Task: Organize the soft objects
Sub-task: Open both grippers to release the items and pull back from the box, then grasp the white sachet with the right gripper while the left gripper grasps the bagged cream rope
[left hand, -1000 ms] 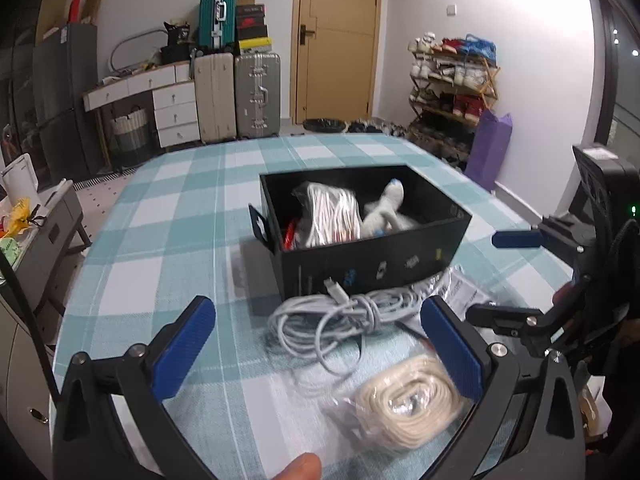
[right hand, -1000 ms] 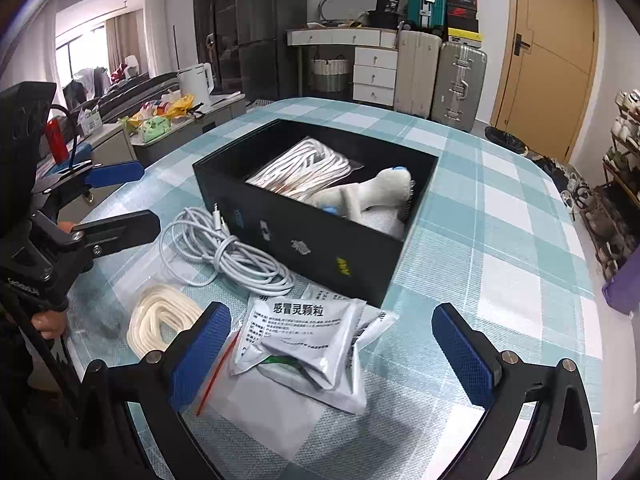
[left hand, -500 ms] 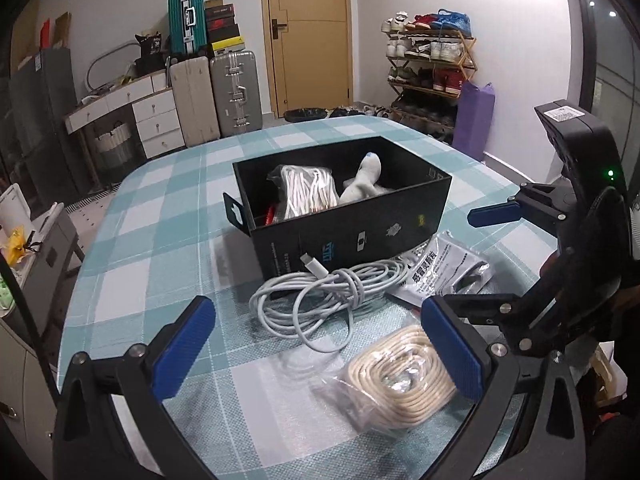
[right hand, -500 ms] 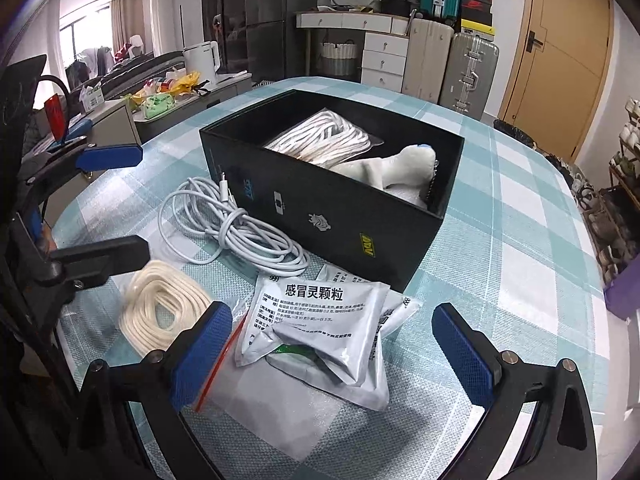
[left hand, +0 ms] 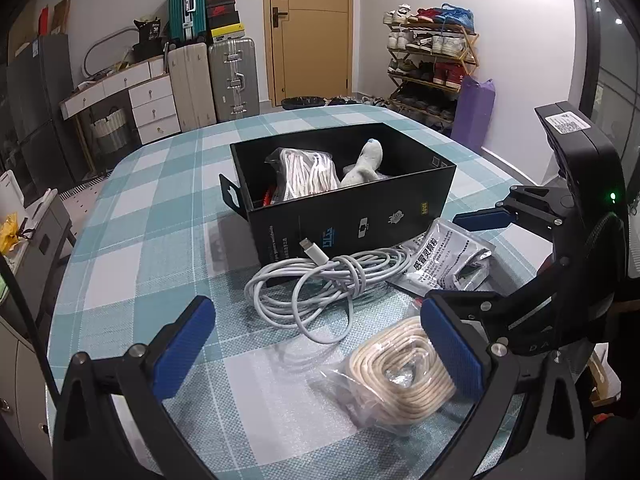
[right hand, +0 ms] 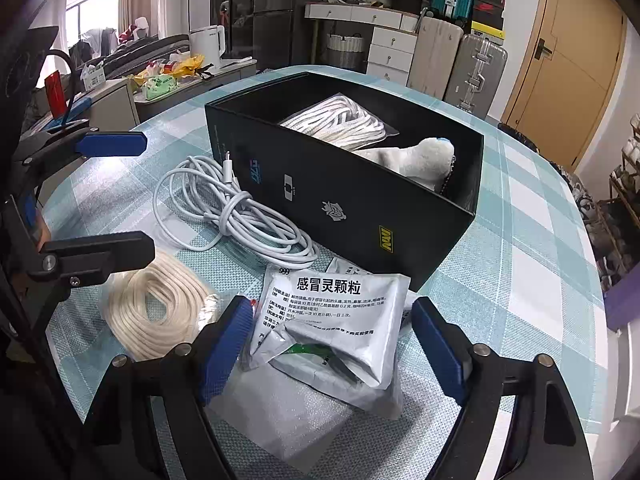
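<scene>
Partly hidden, cream rope (left hand: 402, 376) lies behind left tool (left hand: 320, 344).

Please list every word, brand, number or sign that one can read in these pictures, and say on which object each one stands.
"感冒灵颗粒": large black heading on the silver foil medicine sachet.
"999": small print at that sachet's top left corner.
"NAVI": yellow logo on the front wall of the black cardboard box.
Other white and blue logos on the same wall: signs only, not readable as words.
Small print on the sachet, the white sticker on the black camera housing, and the stacked shoe boxes: too small or blurred.
</scene>
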